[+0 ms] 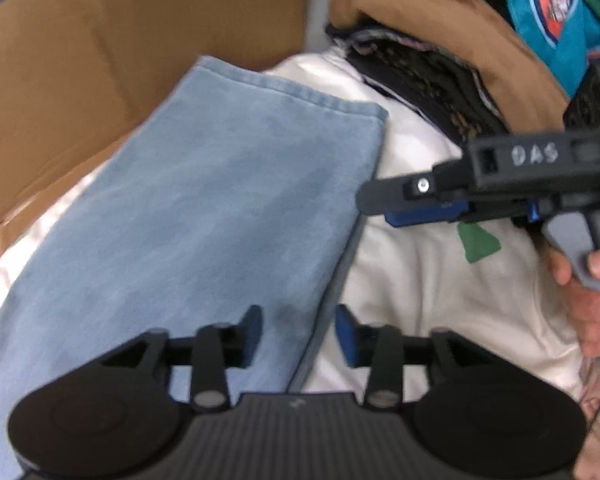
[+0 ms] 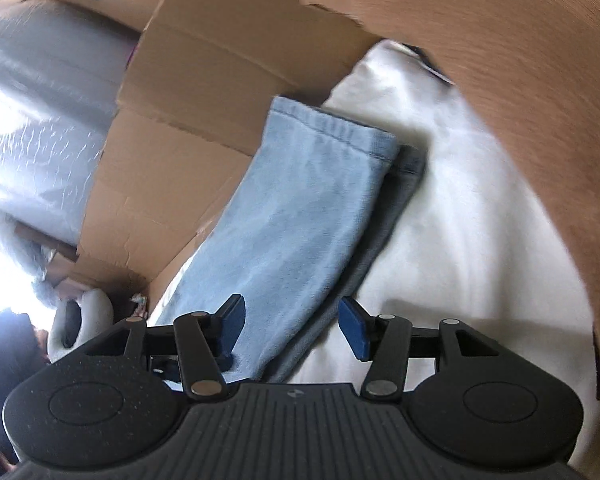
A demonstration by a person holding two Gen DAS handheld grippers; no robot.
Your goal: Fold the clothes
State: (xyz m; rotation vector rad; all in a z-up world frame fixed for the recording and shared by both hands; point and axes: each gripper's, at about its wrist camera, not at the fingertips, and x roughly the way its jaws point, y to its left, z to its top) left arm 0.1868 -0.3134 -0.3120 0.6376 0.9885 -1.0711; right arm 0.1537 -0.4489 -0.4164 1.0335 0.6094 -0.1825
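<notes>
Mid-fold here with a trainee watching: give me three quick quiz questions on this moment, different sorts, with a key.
1. True or false: the left gripper is clamped on the blue jeans leg.
2. Which garment lies directly under the jeans leg? A) white garment B) teal shirt C) brown garment
3. Fill in: beyond the hem of the jeans leg stands a ___ box.

Key:
1. False; its jaws stand apart over the fabric, nothing pinched.
2. A.
3. Cardboard.
</notes>
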